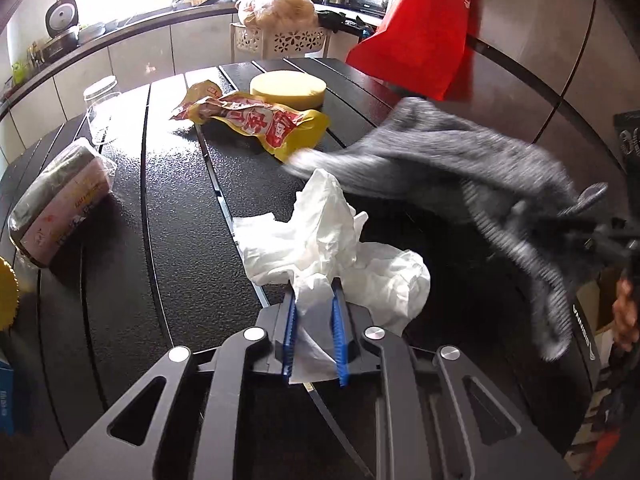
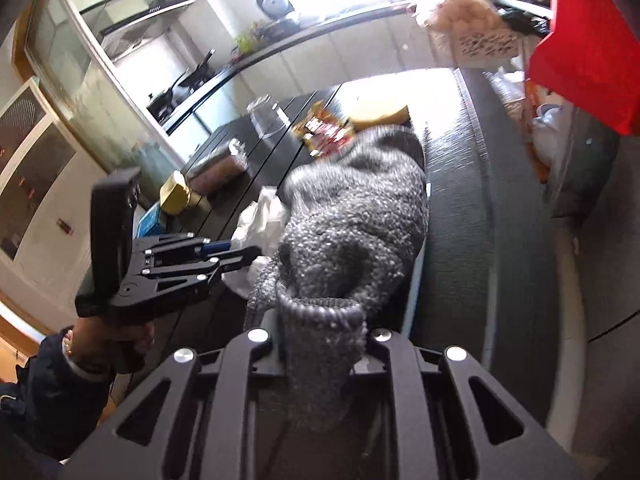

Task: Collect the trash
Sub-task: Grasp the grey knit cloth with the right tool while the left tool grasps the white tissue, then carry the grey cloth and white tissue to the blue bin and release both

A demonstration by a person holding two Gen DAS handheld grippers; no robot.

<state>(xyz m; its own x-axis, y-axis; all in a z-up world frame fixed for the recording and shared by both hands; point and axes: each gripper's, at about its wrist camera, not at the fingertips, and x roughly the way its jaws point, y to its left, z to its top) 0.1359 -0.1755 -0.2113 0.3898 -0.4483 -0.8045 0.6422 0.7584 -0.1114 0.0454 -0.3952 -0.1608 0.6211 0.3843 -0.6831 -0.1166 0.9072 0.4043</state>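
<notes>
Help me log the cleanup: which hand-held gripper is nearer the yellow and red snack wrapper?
Neither clearly. The left hand-held gripper is shut on the white tissue, short of the wrapper; the right grips a grey sock.

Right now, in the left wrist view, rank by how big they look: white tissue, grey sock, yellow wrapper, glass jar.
1. Grey sock, though it hangs near the camera and is blurred.
2. White tissue, also near.
3. Yellow wrapper.
4. Glass jar, farthest away.
</notes>
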